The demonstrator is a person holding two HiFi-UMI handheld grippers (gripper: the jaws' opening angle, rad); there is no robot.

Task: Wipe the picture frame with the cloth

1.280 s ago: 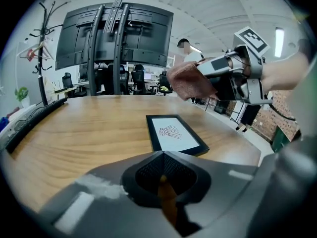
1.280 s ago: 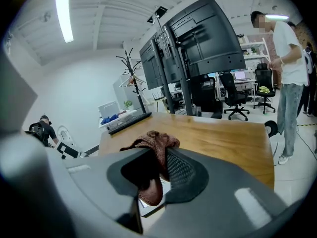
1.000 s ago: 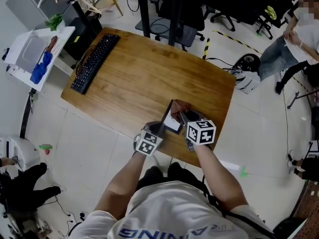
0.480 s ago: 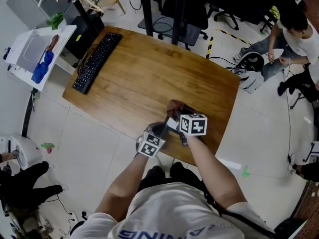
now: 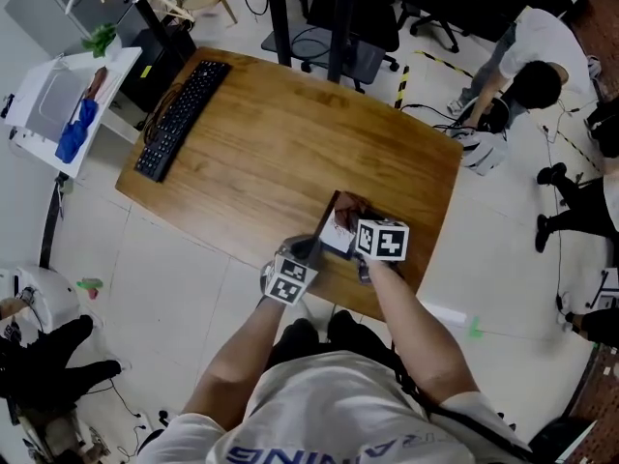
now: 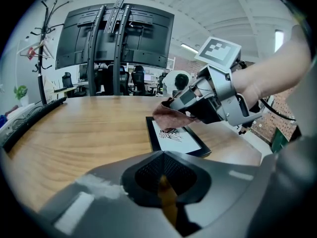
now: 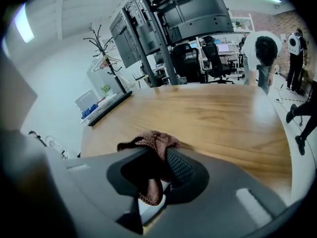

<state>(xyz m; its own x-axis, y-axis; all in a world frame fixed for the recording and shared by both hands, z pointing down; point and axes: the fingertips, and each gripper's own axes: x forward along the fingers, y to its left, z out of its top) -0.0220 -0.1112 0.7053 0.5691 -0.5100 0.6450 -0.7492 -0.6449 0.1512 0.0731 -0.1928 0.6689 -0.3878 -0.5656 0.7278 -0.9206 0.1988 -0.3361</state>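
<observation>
Pinching: the right gripper [image 7: 159,168] has its jaws clamped on the brown cloth [image 7: 151,144], which bunches out past the tips.
Cloth position: over the far end of the picture frame [image 6: 176,139]; whether it touches is unclear.
Picture frame: flat on the wooden table [image 5: 271,133], close to the person's edge, black border around a white print.
Left gripper [image 6: 163,171]: jaws pressed together, just beside the frame's near end.
Keyboard [image 5: 184,119]: far left corner, well apart.
</observation>
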